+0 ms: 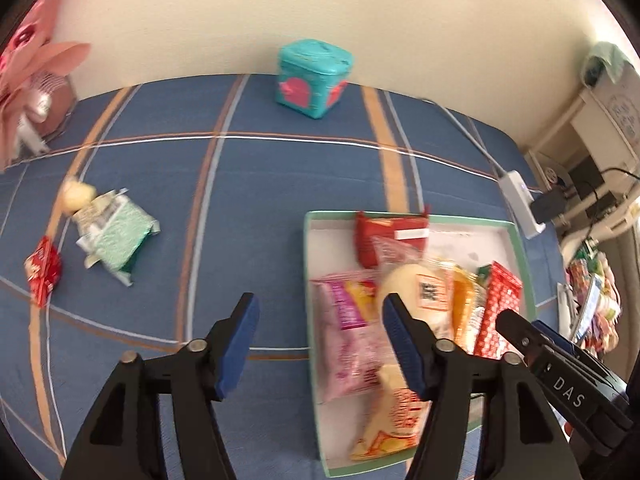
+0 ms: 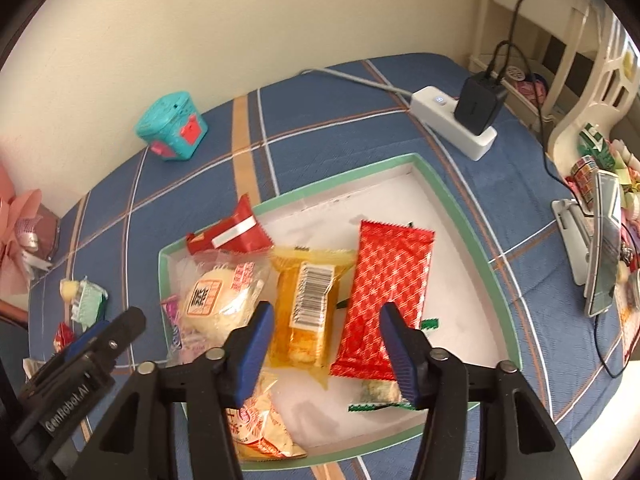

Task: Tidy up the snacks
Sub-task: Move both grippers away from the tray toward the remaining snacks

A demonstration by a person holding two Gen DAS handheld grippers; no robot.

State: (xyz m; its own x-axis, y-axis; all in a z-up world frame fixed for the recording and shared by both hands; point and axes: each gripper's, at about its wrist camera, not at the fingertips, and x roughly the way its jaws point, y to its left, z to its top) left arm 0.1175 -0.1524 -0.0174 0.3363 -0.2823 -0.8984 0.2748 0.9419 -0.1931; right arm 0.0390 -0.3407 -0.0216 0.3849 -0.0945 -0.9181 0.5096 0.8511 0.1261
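Note:
A white tray with a green rim (image 1: 520, 240) (image 2: 464, 208) holds several snack packets: a pink one (image 1: 352, 340), a round white bun (image 2: 212, 300), a yellow packet (image 2: 308, 312) and a red checked packet (image 2: 384, 292). On the blue cloth to the left lie a green packet (image 1: 120, 236), a small red packet (image 1: 42, 270) and a pale round snack (image 1: 76, 194). My left gripper (image 1: 320, 344) is open and empty above the tray's left rim. My right gripper (image 2: 326, 352) is open and empty over the yellow and red packets.
A teal box (image 1: 314, 76) (image 2: 172, 126) stands by the back wall. A white power strip with a black charger (image 2: 460, 120) lies at the back right. Pink paper flowers (image 1: 24, 92) are at far left. A phone on a stand (image 2: 604, 256) is at right.

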